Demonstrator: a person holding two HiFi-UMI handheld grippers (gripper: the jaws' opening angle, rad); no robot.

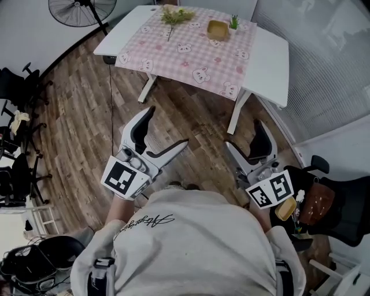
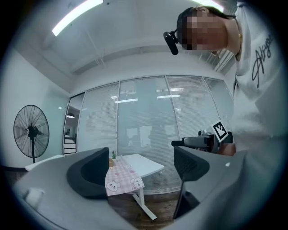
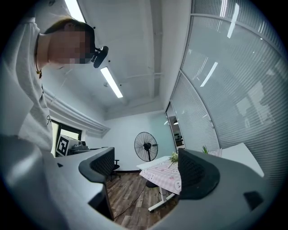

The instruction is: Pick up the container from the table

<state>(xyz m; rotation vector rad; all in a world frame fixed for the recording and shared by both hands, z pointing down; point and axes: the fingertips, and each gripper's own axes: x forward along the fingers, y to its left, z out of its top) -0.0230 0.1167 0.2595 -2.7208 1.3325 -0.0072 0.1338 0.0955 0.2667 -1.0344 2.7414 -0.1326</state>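
One bench [image 1: 272, 55] stands at the far side of the room, well apart from the person, and one container [image 1: 218, 29], a small tan bowl, sits on its pink checked cloth [image 1: 191, 49] near the far edge. Just right of the container is one small green plant [image 1: 234, 22]; to its left lies one leafy sprig [image 1: 176, 15].

There are two hand-held grippers. The left hand-held gripper [image 1: 169, 125] has its jaws spread with nothing between them, and so does the right hand-held gripper [image 1: 244, 133]. Both hang over the floor [image 1: 87, 115], short of the bench and raised in front of the person's chest. Nothing lies between them and the bench but bare wood planks.

One fan [image 1: 81, 11] stands off the bench's left end. Black chairs [image 1: 20, 87] line the left side, and one more chair [image 1: 341, 214] at the right carries a brown bag [image 1: 316, 202]. A curved glass wall [image 1: 329, 63] with blinds runs behind the bench.
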